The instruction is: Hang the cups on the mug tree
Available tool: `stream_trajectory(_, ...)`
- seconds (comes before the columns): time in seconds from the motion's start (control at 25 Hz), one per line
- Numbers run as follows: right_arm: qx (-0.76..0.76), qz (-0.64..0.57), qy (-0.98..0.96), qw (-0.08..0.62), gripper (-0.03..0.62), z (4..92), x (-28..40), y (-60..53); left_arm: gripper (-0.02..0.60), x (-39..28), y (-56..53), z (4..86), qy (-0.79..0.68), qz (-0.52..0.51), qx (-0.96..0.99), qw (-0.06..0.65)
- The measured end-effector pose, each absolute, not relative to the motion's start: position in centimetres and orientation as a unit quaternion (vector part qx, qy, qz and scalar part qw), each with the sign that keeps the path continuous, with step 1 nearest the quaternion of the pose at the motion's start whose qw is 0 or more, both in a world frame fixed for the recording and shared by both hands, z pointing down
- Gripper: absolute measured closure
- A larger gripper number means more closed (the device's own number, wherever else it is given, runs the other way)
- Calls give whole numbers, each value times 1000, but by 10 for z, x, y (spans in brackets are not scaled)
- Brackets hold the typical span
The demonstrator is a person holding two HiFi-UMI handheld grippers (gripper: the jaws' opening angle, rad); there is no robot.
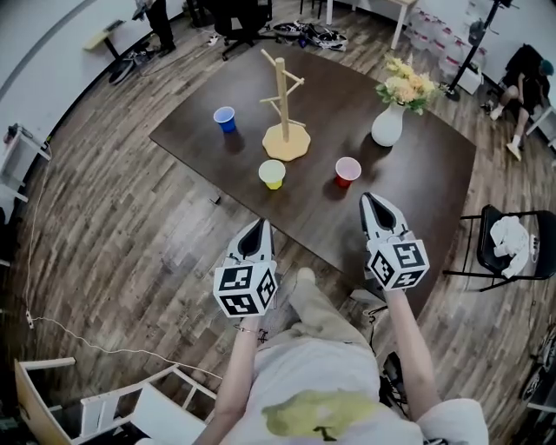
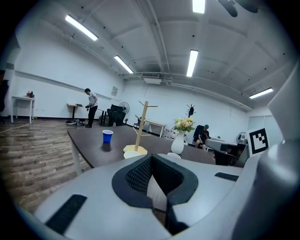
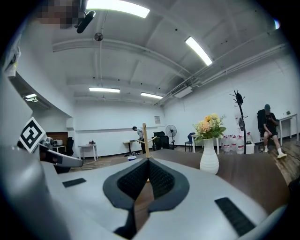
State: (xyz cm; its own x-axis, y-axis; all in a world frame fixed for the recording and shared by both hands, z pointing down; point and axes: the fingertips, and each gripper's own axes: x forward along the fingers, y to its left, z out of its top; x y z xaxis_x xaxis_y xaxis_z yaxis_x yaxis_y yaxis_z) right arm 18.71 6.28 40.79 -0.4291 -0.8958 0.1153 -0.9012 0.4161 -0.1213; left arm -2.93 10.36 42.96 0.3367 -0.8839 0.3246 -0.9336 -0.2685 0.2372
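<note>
The left gripper (image 1: 257,226) and right gripper (image 1: 372,202), fingers (image 2: 137,174) pressed together and empty, hover by the near edge of the table (image 1: 426,187), while the blue cup (image 1: 225,118), yellow cup (image 1: 272,174) and red cup (image 1: 347,170) stand around the bare mug tree (image 1: 284,104), so no cup is hung yet.

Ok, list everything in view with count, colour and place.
table: one, dark brown, centre
mug tree: one, pale wood, mid-table, no cups hung
blue cup: one, blue, left of mug tree
yellow cup: one, yellow, in front of mug tree
red cup: one, red, right of yellow cup
vase of flowers: one, white, right of mug tree
folding chair: one, black, right of table
standing person: one, dark trousers, far left
seated person: one, dark clothes, far right
left gripper: one, grey, jaws shut, empty
right gripper: one, grey, jaws shut, empty
</note>
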Motion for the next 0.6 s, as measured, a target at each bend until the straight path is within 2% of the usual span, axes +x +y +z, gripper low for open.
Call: stream_trajectory(0.6, 520, 149, -837, 83, 572, 497, 204, -3, 566, 57, -2, 479, -475, 121, 834, 253)
